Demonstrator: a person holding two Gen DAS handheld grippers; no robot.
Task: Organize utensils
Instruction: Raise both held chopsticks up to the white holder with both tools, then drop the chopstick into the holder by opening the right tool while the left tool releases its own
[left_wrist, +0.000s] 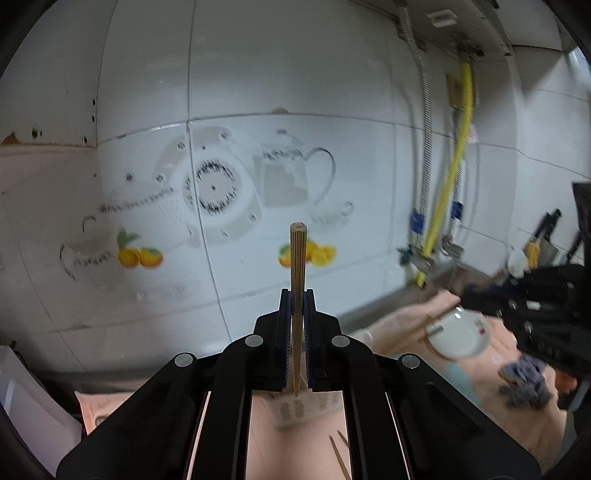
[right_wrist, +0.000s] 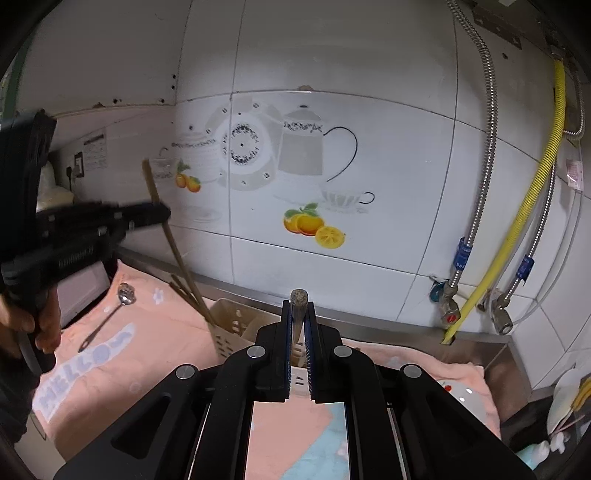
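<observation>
Pale blue block letters reading "HELLO", followed by a letter too blurred to settle, run along the peach towel (right_wrist: 110, 354) at lower left of the right wrist view. Print on the wall notice (right_wrist: 95, 149), upper left, is illegible.

Counter (right_wrist: 406, 326) under pink towel (right_wrist: 155, 354); on towel: spoon (right_wrist: 110, 314), beige holder (right_wrist: 236, 328).
</observation>
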